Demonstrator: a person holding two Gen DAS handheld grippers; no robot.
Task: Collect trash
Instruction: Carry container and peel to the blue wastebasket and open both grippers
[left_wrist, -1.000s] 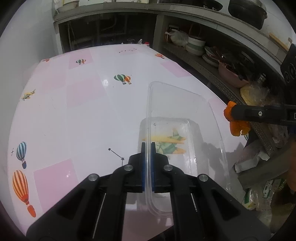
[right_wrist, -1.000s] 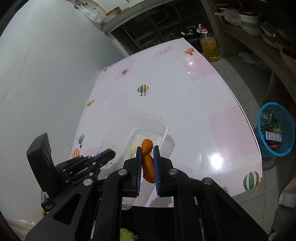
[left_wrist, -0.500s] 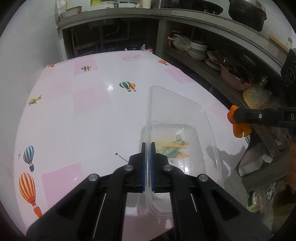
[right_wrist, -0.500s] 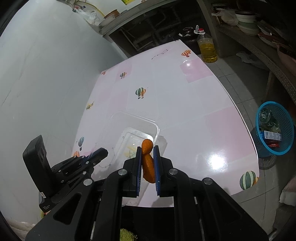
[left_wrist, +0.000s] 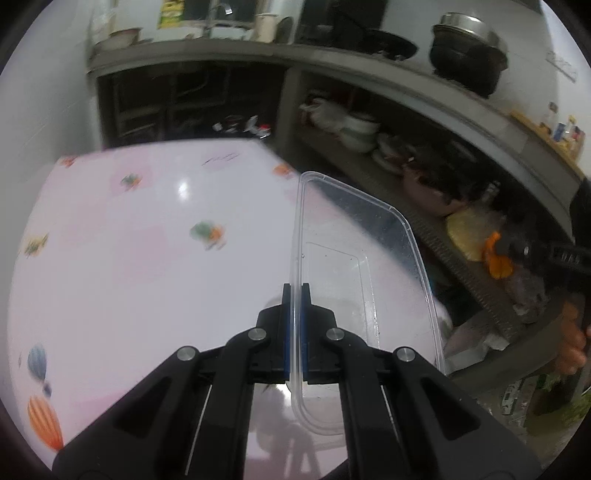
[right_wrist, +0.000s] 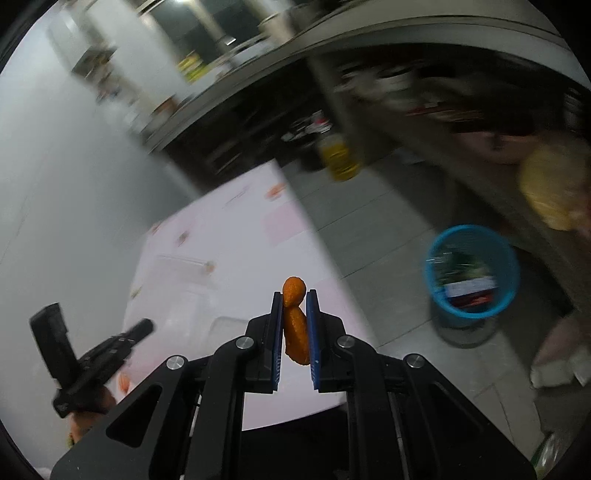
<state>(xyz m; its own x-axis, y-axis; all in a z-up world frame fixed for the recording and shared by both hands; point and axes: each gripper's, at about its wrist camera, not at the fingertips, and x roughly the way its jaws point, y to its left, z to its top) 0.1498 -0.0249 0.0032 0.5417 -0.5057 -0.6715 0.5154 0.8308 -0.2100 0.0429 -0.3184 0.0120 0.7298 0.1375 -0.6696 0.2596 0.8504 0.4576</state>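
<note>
- The right gripper (right_wrist: 294, 325) is clenched on an orange peel (right_wrist: 295, 325) at frame centre, over the table (right_wrist: 221, 240) edge.
- The left gripper (left_wrist: 294, 325) pinches the rim of a clear plastic tray (left_wrist: 354, 266) (apparently lifted off the table).
- Step in hand, likely: carrying trash to the blue basket (right_wrist: 506, 258) at right; next calls for positioning above it, then releasing.

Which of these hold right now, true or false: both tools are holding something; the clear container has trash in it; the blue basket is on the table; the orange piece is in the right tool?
1. Both tools hold something. True: the left tool pinches the clear container by its rim, and the right tool grips the orange piece.
2. The clear container holds trash. False: it looks empty.
3. The blue basket stands on the table. False: it stands on the floor beside the table.
4. The orange piece is in the right tool. True.
</note>
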